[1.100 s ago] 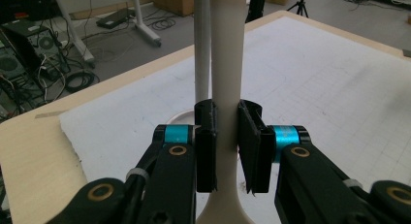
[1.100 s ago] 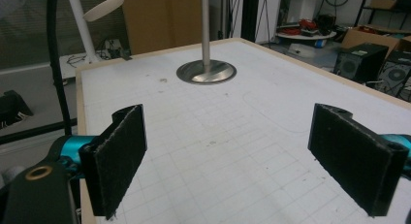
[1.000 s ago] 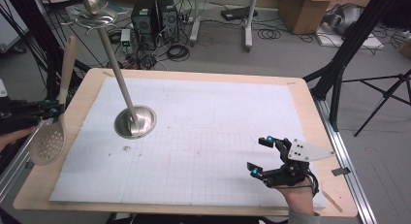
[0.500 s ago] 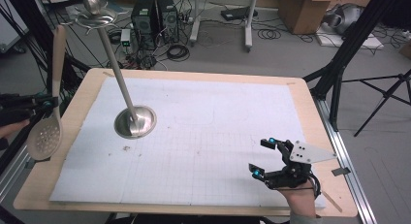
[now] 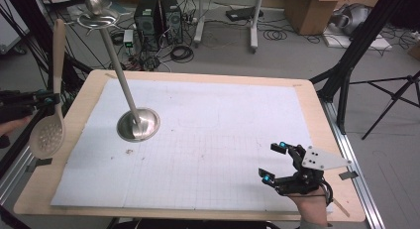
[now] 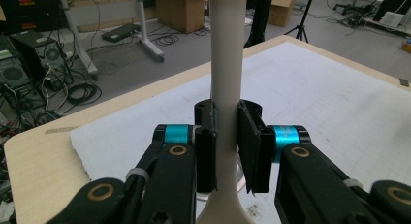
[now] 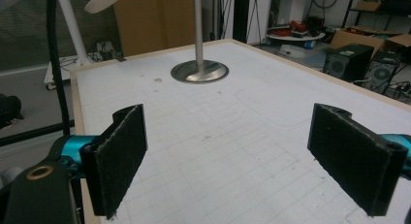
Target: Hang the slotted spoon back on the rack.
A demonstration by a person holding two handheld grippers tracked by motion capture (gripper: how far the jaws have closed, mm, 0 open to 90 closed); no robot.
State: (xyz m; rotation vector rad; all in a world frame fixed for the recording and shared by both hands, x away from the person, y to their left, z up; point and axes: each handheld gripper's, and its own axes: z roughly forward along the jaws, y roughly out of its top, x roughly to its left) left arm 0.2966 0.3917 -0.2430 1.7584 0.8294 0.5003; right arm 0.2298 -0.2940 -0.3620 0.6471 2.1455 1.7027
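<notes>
Left gripper [image 6: 227,151] closed, fingers [image 6: 206,149] clamped on the pale handle of a slotted spoon [image 5: 48,130], handle upright, perforated bowl hanging below, held off the left edge of the tabletop [image 5: 64,184]. Right gripper [image 5: 275,162] wide open, fingers [image 7: 116,156] holding nothing, hovering low over the near right corner of the white gridded sheet [image 5: 208,154], a hand [image 5: 312,214] behind it and a grey three-cornered plate [image 5: 322,158] on top. Covering most of the wooden tabletop, that sheet, faintly pencilled with an outline near the middle; no readable writing. Toward the far left of the sheet, a round metal base [image 5: 138,124] carrying a slanted pole [image 5: 119,70], topped by a shallow metal dish [image 5: 96,18] with a rounded metal object resting in it, too small to identify. Just near of the base, a small dark crumb-like mark [image 5: 130,151]. Well apart from the spoon, the stand; farther still, the right gripper. Beyond the tabletop on the floor, two black computer towers [image 5: 158,18], loose cables [image 5: 181,53], cardboard boxes [image 5: 309,8], and black tripod legs [image 5: 376,85] at right; no brand marks legible.
</notes>
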